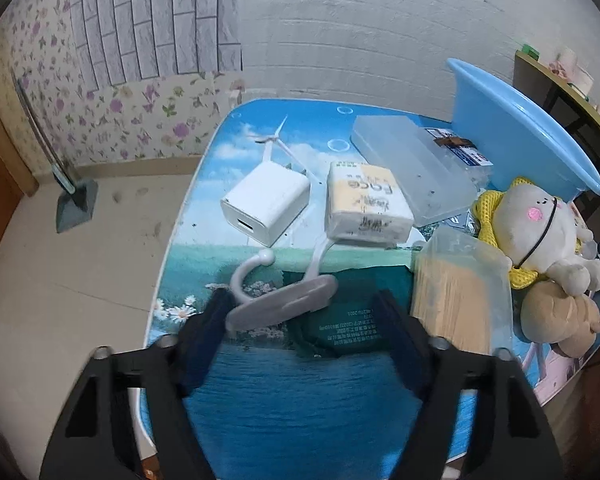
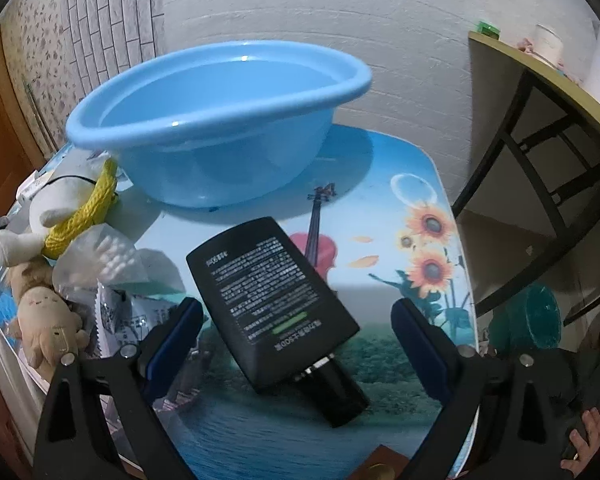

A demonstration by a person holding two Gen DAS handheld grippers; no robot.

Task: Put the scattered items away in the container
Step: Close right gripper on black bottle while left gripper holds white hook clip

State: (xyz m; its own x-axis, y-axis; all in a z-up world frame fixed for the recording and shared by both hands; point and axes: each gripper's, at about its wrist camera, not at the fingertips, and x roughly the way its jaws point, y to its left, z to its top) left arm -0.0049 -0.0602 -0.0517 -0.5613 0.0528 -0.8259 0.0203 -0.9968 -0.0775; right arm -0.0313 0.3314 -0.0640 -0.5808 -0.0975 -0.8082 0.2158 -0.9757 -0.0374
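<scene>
The black box (image 2: 270, 300) is framed by the open, empty right gripper (image 2: 296, 336), its long axis slanting toward the basin (image 2: 220, 80) just beyond. The left gripper (image 1: 302, 324), also open, is held over a hook (image 1: 276, 308).

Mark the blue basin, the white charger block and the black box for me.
blue basin (image 2: 204, 112): right wrist view, on its inner wall.
white charger block (image 1: 266, 200): left wrist view, on its top face.
black box (image 2: 266, 300): right wrist view, on its printed face.

Tissue pack (image 1: 366, 204) reads "Face", upside down.
</scene>
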